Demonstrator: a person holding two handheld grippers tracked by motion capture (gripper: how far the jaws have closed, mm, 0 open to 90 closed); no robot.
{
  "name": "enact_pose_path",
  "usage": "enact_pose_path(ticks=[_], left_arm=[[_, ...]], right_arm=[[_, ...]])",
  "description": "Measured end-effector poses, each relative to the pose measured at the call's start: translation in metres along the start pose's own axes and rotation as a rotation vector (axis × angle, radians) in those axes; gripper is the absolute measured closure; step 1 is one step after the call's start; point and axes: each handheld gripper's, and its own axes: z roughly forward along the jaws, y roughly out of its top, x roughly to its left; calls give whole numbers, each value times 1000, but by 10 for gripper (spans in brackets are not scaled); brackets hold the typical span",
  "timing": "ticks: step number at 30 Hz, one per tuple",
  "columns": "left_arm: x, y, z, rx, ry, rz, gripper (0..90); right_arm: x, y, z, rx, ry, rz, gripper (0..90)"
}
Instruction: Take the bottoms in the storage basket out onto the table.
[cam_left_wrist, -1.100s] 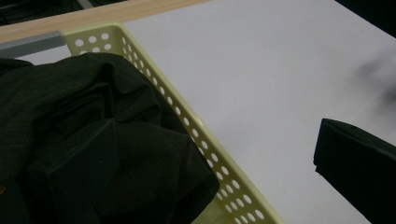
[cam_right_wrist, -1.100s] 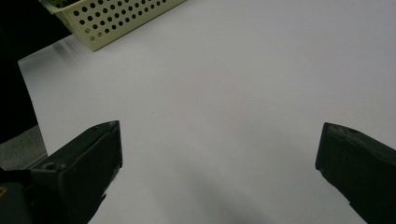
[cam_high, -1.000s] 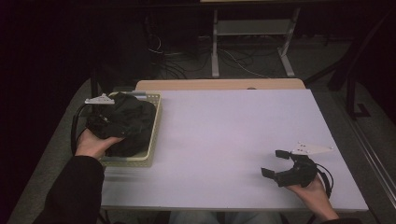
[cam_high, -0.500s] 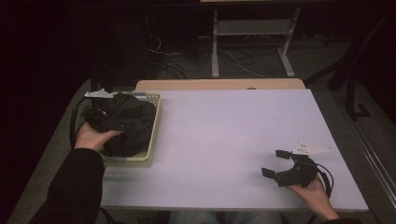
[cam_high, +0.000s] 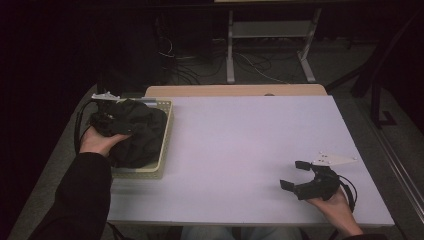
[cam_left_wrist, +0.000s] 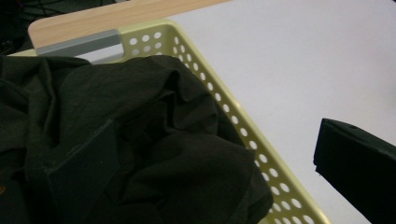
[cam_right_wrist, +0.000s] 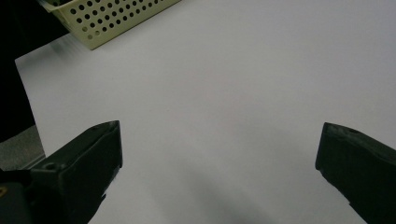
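The tabletop (cam_high: 240, 145) is the widest thing here, a smooth pale lavender-white sheet with a bare wooden strip along its far edge; the high view takes in all of it, while each tool's own view gives a patch. Taking the basket (cam_high: 166, 131) as landmark: it is a pale yellow plastic tray with rows of round holes in its walls, sitting at the tabletop's left edge, and the high view shows its whole outline where the left tool's view shows one perforated wall (cam_left_wrist: 243, 130) running off the bottom of the picture. Inside the basket lies the dark cloth (cam_high: 135, 132), a soft, creased, matte heap that mounds above the rim; the left tool's view (cam_left_wrist: 140, 154) reveals its folds and a flat seam, which from above read as one black mass. The left tool (cam_high: 112, 125) is sunk in that cloth at the basket's near-left part, the left hand (cam_high: 100, 141) behind it; in its own view one black jaw shows outside the basket wall over the tabletop and the other is buried in the fabric, so I cannot tell whether it is clamped or not. The right tool (cam_high: 294, 175) rests well apart from the basket, at the tabletop's near-right corner, jaws spread wide with nothing between them, held by the right hand (cam_high: 334, 202).
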Motion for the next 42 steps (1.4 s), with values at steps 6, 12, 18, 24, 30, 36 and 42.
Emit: enact_pose_path(ticks=[6,12,18,24,30,36,42], left_arm=[[10,-1,5,4,17,-23,0],[20,-4,10,10,36,-41,0],[27,-5,15,28,57,-61,0],[32,-1,24,56,85,-64,0],[35,3,37,84,110,-60,0],[38,3,48,122,120,-69,0],[42,2,56,155,118,-67,0]], right_arm=[[0,0,0,1,-1,1,1],[-1,-1,0,1,-1,0,1],[0,-1,1,8,3,2,1],[0,-1,1,10,2,-2,1],[0,-1,1,9,0,-3,1],[-1,-1,0,6,-2,-3,1],[-1,-2,0,8,-4,-5,1]])
